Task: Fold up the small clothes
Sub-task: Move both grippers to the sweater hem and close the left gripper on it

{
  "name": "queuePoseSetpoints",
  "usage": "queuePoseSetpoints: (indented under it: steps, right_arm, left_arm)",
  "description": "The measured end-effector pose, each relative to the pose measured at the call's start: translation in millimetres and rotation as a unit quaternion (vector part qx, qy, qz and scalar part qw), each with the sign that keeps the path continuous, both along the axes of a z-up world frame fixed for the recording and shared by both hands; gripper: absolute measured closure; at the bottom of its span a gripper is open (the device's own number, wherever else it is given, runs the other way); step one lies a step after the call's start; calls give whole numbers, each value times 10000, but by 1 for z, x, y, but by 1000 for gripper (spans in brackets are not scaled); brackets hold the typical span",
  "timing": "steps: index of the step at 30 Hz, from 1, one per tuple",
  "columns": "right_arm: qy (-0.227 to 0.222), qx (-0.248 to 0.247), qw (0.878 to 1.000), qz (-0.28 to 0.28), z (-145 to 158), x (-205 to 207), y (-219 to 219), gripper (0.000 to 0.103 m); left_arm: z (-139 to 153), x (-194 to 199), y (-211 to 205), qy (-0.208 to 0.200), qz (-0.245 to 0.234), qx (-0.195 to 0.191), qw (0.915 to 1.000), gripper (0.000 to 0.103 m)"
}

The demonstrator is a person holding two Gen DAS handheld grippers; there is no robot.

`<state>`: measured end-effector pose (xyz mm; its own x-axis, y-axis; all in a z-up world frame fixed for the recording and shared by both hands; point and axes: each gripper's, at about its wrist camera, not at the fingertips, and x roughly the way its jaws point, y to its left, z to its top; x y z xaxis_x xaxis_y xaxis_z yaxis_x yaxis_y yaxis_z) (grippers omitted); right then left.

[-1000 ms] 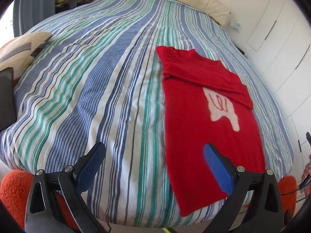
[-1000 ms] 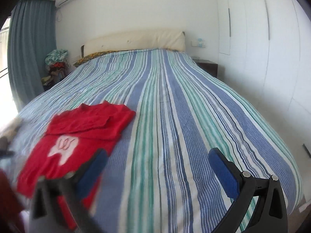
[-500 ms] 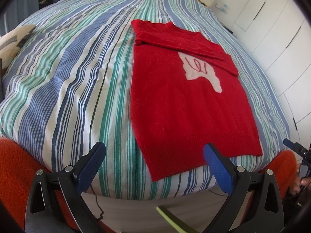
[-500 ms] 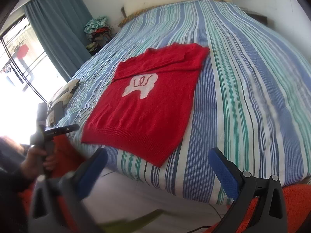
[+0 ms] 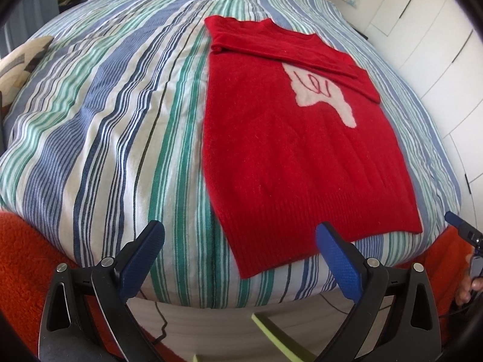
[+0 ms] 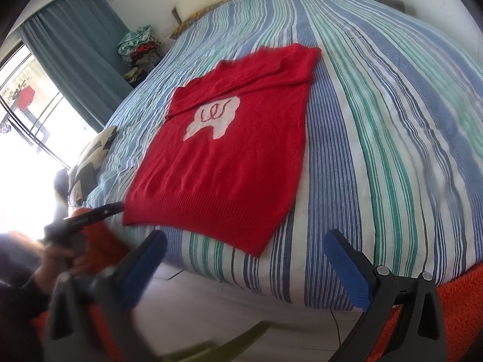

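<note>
1. One red knit sweater [image 5: 289, 157] lies flat on the bed [image 5: 120, 114], near the foot edge, its ribbed hem just at the rounded drop of the mattress.
2. The knit looks soft and slightly fuzzy; the hem shows fine vertical ribbing, plainer stitch above it.
3. One pale motif [image 5: 324, 90] sits on the chest, an irregular blob shape with a thin red squiggle drawn inside it.
4. The sleeves are folded across the upper part, forming a thicker band [image 6: 265, 69] below the neckline, so the garment reads as a rough rectangle.
5. The bedcover is smooth woven cloth in lengthwise stripes of blue, green and white, lightly creased.
6. Two tools are in view. The left tool [image 5: 240, 241] has its two blue textured pads spread wide apart, holding nothing, poised over the foot of the bed by the hem's near corner.
7. The right tool [image 6: 244, 250] is likewise spread wide and empty, its left side blurred, poised off the foot of the bed below the hem.
8. Orange shaggy fabric [image 5: 21, 259] shows at the bottom corners of both views.
9. One grey-blue curtain [image 6: 75, 45] hangs by a bright window; a heap of clothes [image 6: 139, 48] sits beside the bed.
10. One patterned pillow [image 6: 96, 144] rests at the bed's left edge.
</note>
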<state>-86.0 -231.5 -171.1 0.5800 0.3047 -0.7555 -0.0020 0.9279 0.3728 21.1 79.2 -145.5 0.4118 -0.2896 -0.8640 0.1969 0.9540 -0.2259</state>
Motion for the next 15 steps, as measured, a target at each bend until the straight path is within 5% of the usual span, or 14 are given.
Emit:
queuePoseSetpoints:
  steps: [3,6,15]
  right_arm:
    - [82,-126,9998,116,-2,1,7,1]
    - [242,-87,9994,221,-8,4,10,1]
    - [555,600,9964,200,-33,19,10,4]
  left_arm:
    - [-3,-1,-6,83,-158,39,9998,4]
    - [-9,0,-11,284,-307,16,9991,19]
    - [-16,2,-5,585,-261,-258,9976,30]
